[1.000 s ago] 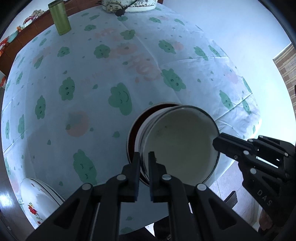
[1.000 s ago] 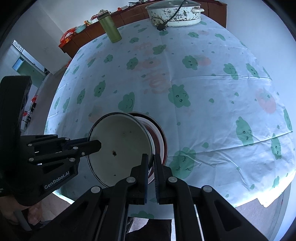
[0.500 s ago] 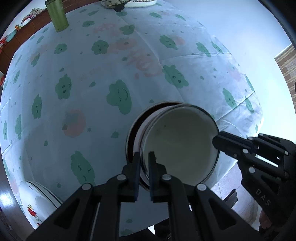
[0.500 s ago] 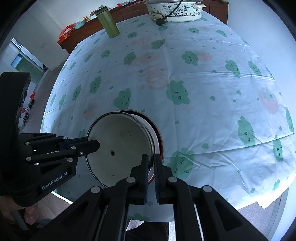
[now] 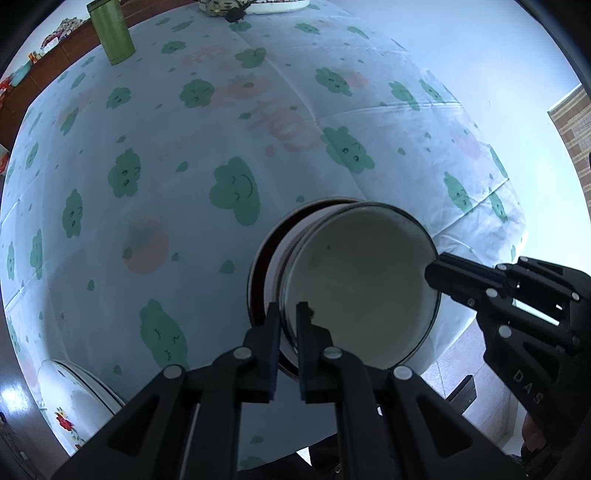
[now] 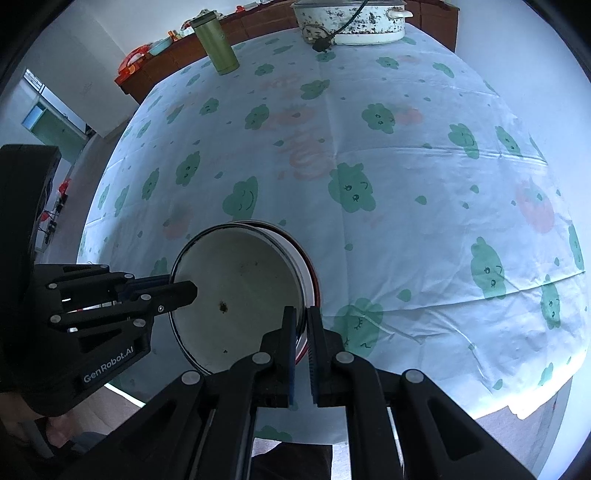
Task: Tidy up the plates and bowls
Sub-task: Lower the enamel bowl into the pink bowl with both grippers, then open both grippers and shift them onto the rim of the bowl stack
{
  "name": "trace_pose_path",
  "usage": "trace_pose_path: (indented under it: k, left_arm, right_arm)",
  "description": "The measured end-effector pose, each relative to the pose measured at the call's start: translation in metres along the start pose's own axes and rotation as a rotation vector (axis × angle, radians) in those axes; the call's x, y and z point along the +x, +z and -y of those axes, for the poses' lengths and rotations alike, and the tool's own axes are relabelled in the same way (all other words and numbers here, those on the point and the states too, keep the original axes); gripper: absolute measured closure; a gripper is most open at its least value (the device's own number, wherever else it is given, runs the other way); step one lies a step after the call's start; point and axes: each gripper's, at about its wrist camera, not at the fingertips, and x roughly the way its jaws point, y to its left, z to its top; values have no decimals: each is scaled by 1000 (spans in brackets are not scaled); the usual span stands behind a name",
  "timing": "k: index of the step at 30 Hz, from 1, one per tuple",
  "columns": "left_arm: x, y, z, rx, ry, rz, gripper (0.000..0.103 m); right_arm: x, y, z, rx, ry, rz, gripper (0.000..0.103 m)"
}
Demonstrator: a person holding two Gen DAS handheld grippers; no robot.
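Observation:
A white enamel bowl [image 5: 362, 295] with a dark rim hangs over the near edge of the table, gripped from two sides. My left gripper [image 5: 287, 321] is shut on its left rim. My right gripper [image 6: 303, 325] is shut on the opposite rim of the same bowl [image 6: 240, 288]. Each gripper shows in the other's view: the right gripper [image 5: 434, 273] and the left gripper [image 6: 184, 290]. Just under the white bowl peeks the rim of a second, red-banded bowl [image 5: 258, 266] [image 6: 313, 275]. Whether the two bowls touch I cannot tell.
The table wears a pale cloth [image 5: 184, 166] printed with green clouds. A green flask [image 6: 218, 44] and a white speckled electric pot [image 6: 351, 18] stand at the far edge. A white flowered dish [image 5: 74, 398] sits at the near left corner. A wooden sideboard runs behind.

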Motion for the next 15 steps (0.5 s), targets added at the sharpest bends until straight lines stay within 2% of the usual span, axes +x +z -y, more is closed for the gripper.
trace_pose_path:
  k: [15]
  left_arm:
    - [-1, -2, -3, -29, 7, 10, 99]
  right_arm:
    - [0, -1, -3, -44, -15, 15, 95]
